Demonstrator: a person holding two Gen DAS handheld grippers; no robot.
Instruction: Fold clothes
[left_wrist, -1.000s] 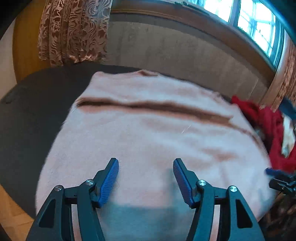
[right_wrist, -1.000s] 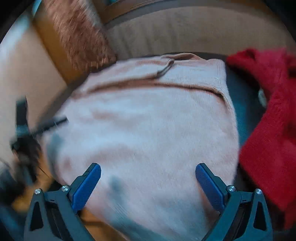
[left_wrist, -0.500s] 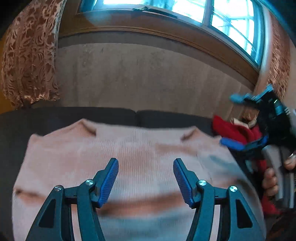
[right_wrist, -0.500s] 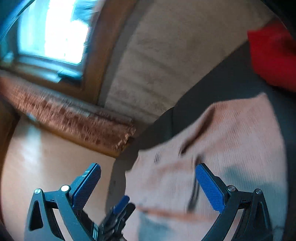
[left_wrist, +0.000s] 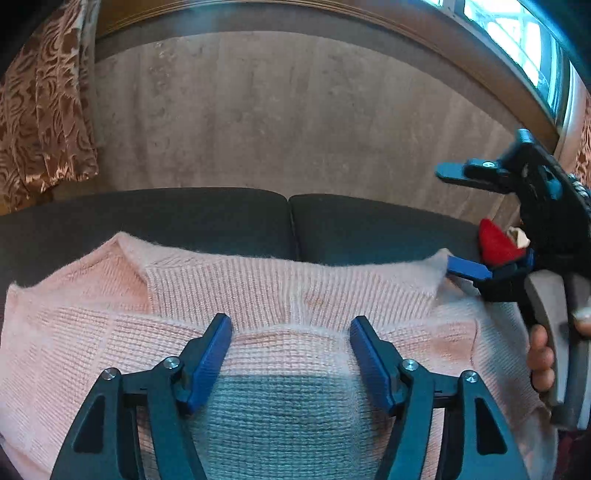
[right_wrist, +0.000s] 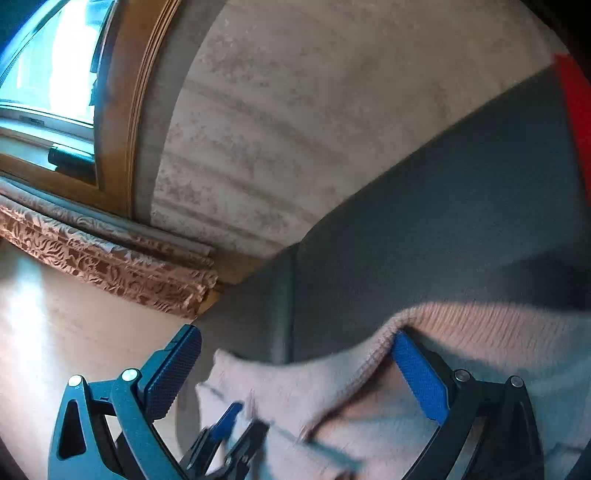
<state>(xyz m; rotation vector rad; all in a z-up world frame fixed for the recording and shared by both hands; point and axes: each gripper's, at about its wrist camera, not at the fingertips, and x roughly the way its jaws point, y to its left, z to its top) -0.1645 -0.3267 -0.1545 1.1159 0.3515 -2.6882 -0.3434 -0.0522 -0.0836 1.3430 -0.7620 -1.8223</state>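
Note:
A pink knit sweater lies folded on a dark sofa seat. My left gripper is open and empty, low over the sweater's near middle. My right gripper is open, turned on its side at the sweater's far right corner; one blue finger sits under the raised knit edge, the other finger stands apart. The right gripper also shows in the left wrist view, held by a hand.
Red clothing lies at the sofa's right end, also seen in the right wrist view. A beige wall, a window and a patterned curtain stand behind the sofa.
Both grippers moved from the sweater's near part toward its far edge and tilted up. The right gripper rolled sideways and one finger slid under the far right corner.

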